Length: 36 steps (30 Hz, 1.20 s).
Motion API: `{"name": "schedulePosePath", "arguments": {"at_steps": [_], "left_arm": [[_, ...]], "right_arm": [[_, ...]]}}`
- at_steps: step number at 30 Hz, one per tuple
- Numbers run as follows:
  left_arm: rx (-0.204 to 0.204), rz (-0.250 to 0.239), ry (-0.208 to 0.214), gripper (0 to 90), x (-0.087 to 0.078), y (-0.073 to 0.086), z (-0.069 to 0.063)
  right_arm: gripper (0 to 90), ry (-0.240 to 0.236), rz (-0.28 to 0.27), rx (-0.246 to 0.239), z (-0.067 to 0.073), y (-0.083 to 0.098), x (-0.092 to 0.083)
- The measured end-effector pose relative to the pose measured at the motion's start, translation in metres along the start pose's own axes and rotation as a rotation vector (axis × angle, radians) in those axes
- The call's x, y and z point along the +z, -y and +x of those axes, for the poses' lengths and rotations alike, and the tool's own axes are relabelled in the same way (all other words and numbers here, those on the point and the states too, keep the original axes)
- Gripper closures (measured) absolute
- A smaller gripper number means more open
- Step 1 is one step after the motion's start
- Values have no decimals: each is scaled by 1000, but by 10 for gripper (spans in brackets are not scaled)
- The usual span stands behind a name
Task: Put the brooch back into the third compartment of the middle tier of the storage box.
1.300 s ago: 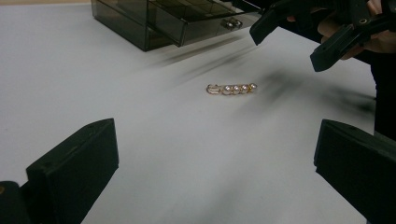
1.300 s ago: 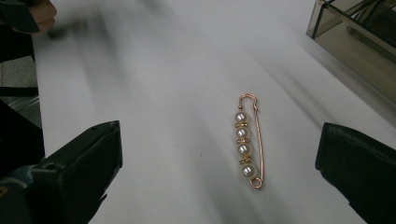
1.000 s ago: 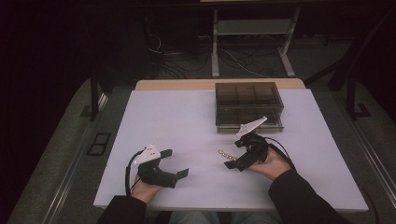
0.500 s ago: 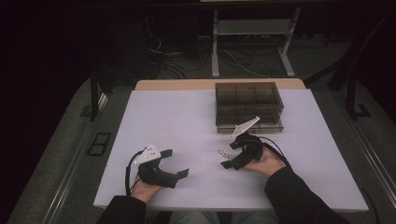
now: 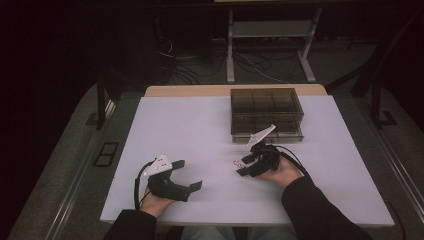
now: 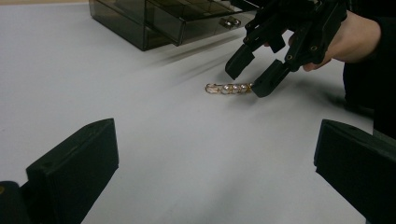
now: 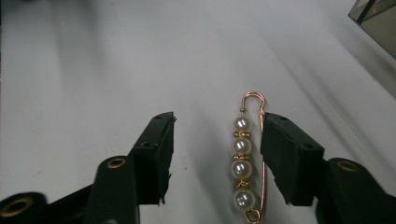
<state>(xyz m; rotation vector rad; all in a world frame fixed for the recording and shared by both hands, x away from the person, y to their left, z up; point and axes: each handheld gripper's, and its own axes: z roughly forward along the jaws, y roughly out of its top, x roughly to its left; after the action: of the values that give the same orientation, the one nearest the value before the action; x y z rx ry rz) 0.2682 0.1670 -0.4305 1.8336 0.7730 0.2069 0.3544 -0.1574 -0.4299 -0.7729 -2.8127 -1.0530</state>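
The right gripper point(image 7: 217, 154) has just been closing its jaws around the pearl pin point(image 7: 245, 163), one pad touching, not yet clamped; pickup looks imminent.

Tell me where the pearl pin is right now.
The pearl pin lies flat on the white table, between the open jaws of the right hand-held gripper, in front of the smoky drawer box.

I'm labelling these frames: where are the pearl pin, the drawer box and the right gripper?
pearl pin point(image 7: 242, 146): right gripper view, second pearl.
drawer box point(image 5: 266, 102): high view, its top.
right gripper point(image 7: 215, 149): right gripper view, midway between its fingertips.
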Motion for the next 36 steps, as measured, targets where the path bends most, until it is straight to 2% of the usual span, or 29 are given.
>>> {"name": "schedulePosePath", "arguments": {"at_steps": [1,3,6,9,19,25,36], "left_arm": [[0,0,0,0,0,0,0],[0,0,-1,0,0,0,0],[1,0,-1,0,0,0,0],[1,-1,-1,0,0,0,0],[0,-1,1,0,0,0,0],[0,0,2,0,0,0,0],[0,0,2,0,0,0,0]], "right_arm": [[486,7,5,-14,-1,0,1],[531,18,12,-6,-1,0,3],[554,23,13,-9,-2,1,4],[596,29,22,-28,-3,1,5],[758,56,41,-47,-2,2,9],[783,67,45,-61,-1,2,9],[792,45,45,-43,-4,2,4]]}}
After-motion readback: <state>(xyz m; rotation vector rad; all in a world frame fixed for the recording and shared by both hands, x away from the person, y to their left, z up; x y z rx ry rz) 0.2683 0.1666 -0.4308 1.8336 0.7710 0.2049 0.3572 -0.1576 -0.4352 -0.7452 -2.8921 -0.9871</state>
